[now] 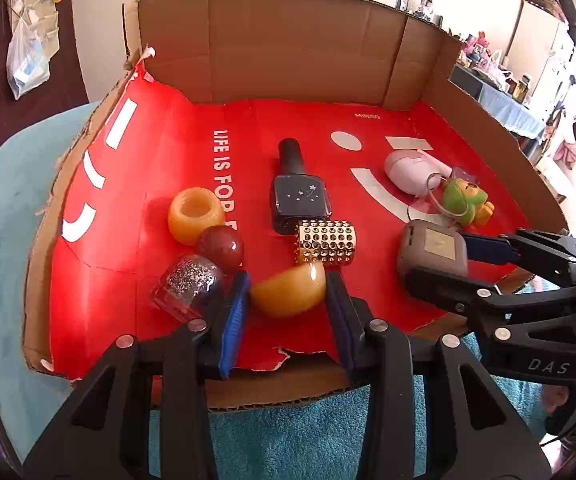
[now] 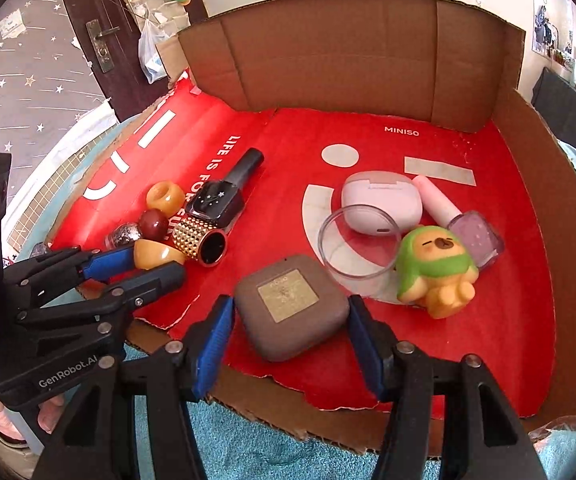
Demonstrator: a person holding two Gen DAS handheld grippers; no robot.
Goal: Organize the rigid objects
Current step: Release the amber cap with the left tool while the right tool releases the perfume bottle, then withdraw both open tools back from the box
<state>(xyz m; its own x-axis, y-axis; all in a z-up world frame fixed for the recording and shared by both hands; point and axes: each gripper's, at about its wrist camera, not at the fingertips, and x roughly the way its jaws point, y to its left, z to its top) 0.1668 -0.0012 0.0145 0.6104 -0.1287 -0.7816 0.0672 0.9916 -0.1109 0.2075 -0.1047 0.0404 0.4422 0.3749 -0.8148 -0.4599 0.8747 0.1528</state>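
Left wrist view: the left gripper (image 1: 286, 300) pinches a glossy amber half-dome piece (image 1: 288, 290) on the red-lined cardboard tray (image 1: 160, 152); right wrist view: the right gripper (image 2: 290, 320), partly open, straddles a flat grey-brown square case (image 2: 292, 306), contact unclear.

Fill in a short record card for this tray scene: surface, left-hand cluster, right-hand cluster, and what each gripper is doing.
surface: red-lined cardboard tray
left cluster: amber ring, dark red ball, glitter dome, gold studded cylinder, dark bottle
right cluster: pink case, clear ring, green-hooded figure, pink polish bottle
left gripper: closed on amber half-sphere
right gripper: pads at the sides of brown square case; contact unclear
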